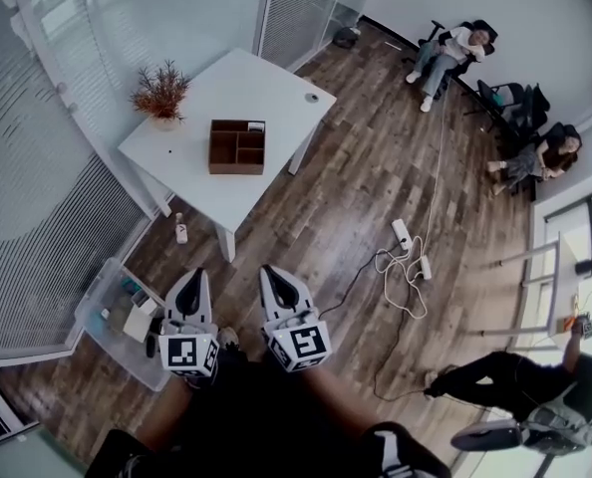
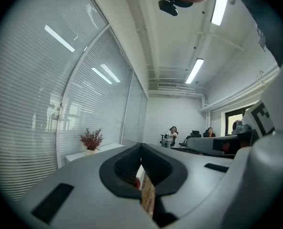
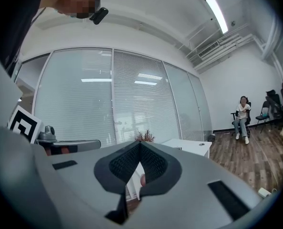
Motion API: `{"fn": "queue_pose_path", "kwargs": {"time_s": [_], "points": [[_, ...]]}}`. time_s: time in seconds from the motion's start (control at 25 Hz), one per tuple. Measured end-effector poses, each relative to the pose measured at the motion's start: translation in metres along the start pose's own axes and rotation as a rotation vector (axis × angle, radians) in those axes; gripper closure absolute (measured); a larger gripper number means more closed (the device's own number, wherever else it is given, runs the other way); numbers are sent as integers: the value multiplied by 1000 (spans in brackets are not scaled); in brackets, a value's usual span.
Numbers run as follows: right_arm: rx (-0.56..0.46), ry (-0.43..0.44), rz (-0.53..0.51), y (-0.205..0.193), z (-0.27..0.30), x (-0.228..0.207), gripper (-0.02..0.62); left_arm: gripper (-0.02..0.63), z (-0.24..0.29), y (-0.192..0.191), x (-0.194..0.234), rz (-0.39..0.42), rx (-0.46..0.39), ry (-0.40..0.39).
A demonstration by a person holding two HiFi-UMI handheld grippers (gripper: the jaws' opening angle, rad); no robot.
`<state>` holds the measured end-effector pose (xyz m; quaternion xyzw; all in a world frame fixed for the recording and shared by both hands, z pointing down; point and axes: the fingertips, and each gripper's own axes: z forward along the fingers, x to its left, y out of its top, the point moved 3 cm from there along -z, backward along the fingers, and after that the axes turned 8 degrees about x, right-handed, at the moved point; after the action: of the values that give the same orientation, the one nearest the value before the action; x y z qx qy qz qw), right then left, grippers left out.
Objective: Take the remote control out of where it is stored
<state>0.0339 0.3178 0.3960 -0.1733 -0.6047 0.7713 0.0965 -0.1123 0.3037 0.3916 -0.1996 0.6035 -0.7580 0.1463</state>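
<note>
A brown wooden organizer box (image 1: 237,146) with several compartments stands on the white table (image 1: 266,93). I cannot make out a remote control in it; a small pale item shows in its far right compartment. Both grippers are held close to the person's body, well short of the table and above the floor. The left gripper (image 1: 194,279) is shut with nothing in it, its tips meeting (image 2: 141,144). Beside it the right gripper (image 1: 273,275) is shut and empty too (image 3: 140,143). Both point toward the table.
A dried plant in a pot (image 1: 160,96) stands at the table's left corner. A clear plastic bin (image 1: 117,322) sits on the floor at left, and a small bottle (image 1: 181,232) by a table leg. Power strips and cables (image 1: 406,257) lie at right. People sit along the far right wall.
</note>
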Motion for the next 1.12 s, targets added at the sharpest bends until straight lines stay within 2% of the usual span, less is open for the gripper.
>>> {"fn": "queue_pose_path", "kwargs": {"time_s": [0.28,0.56,0.8,1.12], "points": [[-6,-62,24,1,13,11,594,600,4,4,19,23,14,-75],[-9,-82,33,1,17,13,594,600,12,2,20,10,21,-117],[-16,-84,31,8,23,4,594,600,27,5,17,4,18,-112],[-16,-43,21,14,44,-36,594,600,71,12,5,14,15,-72]]}}
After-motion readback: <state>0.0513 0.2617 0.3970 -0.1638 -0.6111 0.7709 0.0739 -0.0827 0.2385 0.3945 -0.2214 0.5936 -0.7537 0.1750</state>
